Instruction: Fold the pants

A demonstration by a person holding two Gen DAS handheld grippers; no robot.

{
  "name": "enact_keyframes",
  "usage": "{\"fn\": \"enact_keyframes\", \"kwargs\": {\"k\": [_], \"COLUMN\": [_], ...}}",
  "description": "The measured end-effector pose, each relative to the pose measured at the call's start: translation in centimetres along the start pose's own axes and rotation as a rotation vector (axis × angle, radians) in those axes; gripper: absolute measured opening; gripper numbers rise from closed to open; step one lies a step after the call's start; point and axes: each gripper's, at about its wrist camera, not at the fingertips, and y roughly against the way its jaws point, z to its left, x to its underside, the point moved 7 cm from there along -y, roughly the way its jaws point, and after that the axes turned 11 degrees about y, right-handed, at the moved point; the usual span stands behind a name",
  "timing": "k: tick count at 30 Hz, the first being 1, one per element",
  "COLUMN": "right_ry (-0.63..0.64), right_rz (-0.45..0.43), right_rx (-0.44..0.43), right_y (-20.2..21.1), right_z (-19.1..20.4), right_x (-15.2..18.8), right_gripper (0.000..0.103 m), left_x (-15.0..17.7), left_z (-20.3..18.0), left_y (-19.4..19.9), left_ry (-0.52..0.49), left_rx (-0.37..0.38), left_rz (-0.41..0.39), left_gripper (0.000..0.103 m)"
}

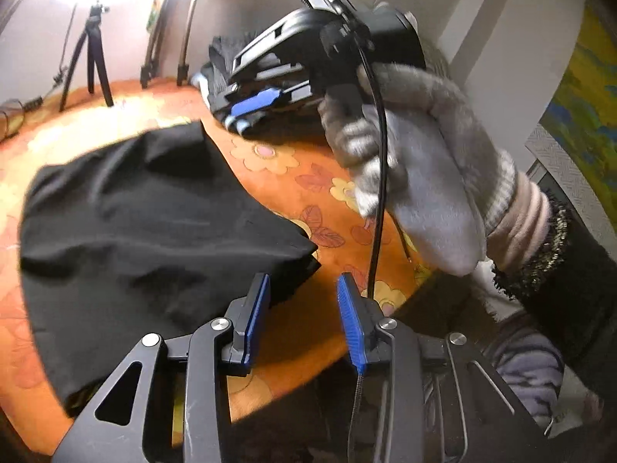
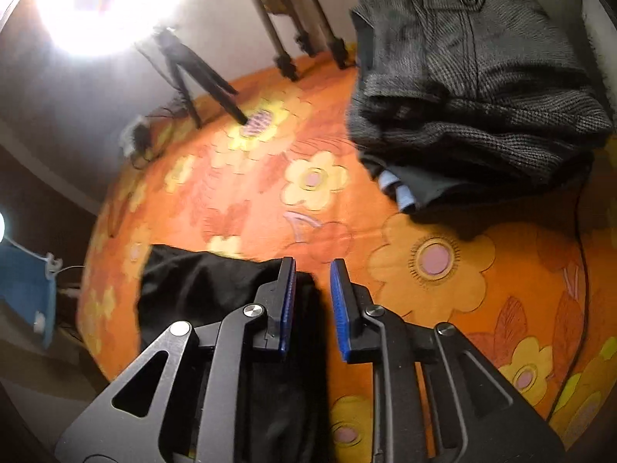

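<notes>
Both grippers have let go here. The left gripper (image 1: 302, 289) has its blue pads (image 1: 349, 308) parted with nothing between them, just orange flowered cloth (image 1: 293, 177) showing in the gap. The black pants (image 1: 146, 223) lie folded flat on that cloth, off to the left of the fingers, with one corner poking in just ahead of the left pad. Past the fingertips and up to the right, a gloved hand (image 1: 420, 177) holds the right gripper (image 1: 254, 104) in the air.

From the right wrist cam, the right gripper (image 2: 312, 274) is also slack, pads apart by a narrow gap and not pinching anything. The pants (image 2: 216, 289) sit under and left of its left finger, edge reaching about to the gap. Ahead and to the right of the fingers there's a stack of grey tweed clothes (image 2: 474, 88), well apart from the pants. A tripod (image 2: 193, 73) stands further ahead on the left.
</notes>
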Motion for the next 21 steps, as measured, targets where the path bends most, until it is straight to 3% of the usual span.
{"fn": "enact_keyframes", "kwargs": {"k": [2,6,12,18,21], "right_ry": [0.068,0.189,0.209,0.123,0.135], "right_rz": [-0.011,0.014,0.072,0.16,0.122], "right_rx": [-0.038,-0.091,-0.033,0.129,0.074], "right_y": [0.5,-0.6,-3.6,-4.4,-2.8], "right_z": [2.3,6.4,6.0,1.8,3.0], "right_x": [0.3,1.5,2.1,2.5,1.6], "right_gripper": [0.02,0.019,0.02,0.02,0.02], "left_x": [-0.5,-0.3,1.8,3.0,3.0], "left_z": [1.3,5.6,13.5,14.7,14.2], "left_y": [1.3,4.5,7.4,7.9,6.9], "left_ry": [-0.01,0.063,0.209,0.242,0.234], "left_rx": [-0.045,-0.132,-0.275,-0.29,-0.279], "left_rz": [-0.038,-0.087,-0.103,-0.092,-0.07], "left_gripper": [0.035,0.035,0.035,0.033,0.033]}}
